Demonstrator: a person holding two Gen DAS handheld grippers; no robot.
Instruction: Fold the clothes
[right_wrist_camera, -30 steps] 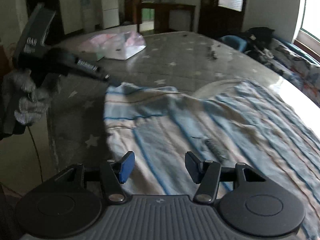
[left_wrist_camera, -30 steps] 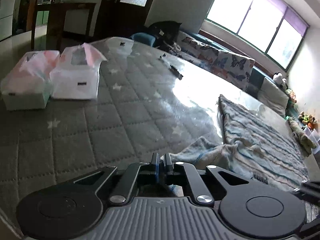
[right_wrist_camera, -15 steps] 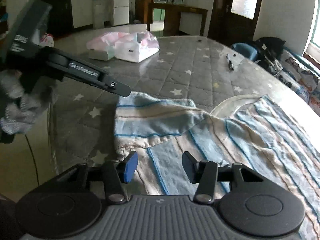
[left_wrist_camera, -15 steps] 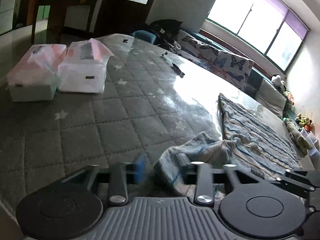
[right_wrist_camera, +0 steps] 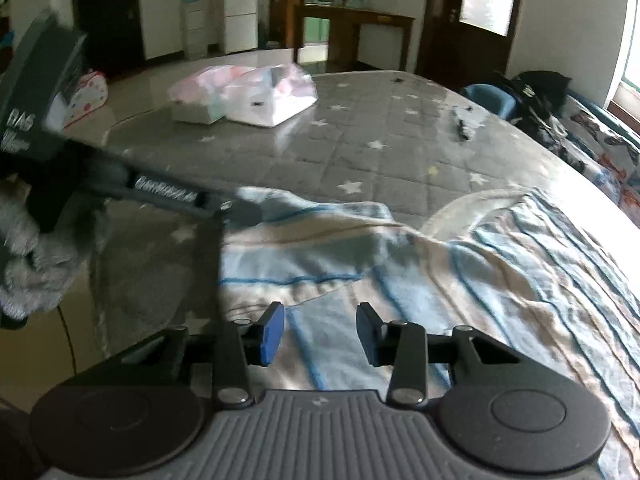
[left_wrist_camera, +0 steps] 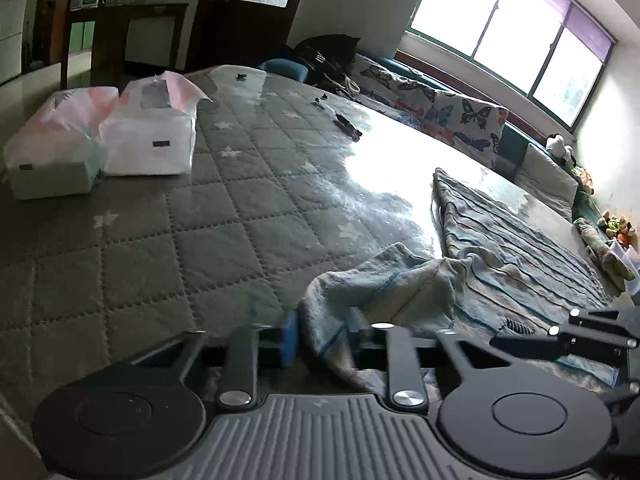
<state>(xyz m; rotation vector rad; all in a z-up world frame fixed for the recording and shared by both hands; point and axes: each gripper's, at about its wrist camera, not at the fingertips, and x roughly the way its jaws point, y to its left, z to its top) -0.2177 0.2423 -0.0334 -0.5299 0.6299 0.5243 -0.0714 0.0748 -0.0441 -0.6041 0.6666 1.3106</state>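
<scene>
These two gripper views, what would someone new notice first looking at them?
First, the blue and white striped garment spread over the grey star-quilted mattress, with bright window glare on the quilt beyond it. The left gripper has just been closing with the garment's rumpled sleeve end between its jaws, and the right gripper hovers with open jaws, also closing, over the garment's near edge. Two white tissue packs sit at the mattress's far left corner.
</scene>
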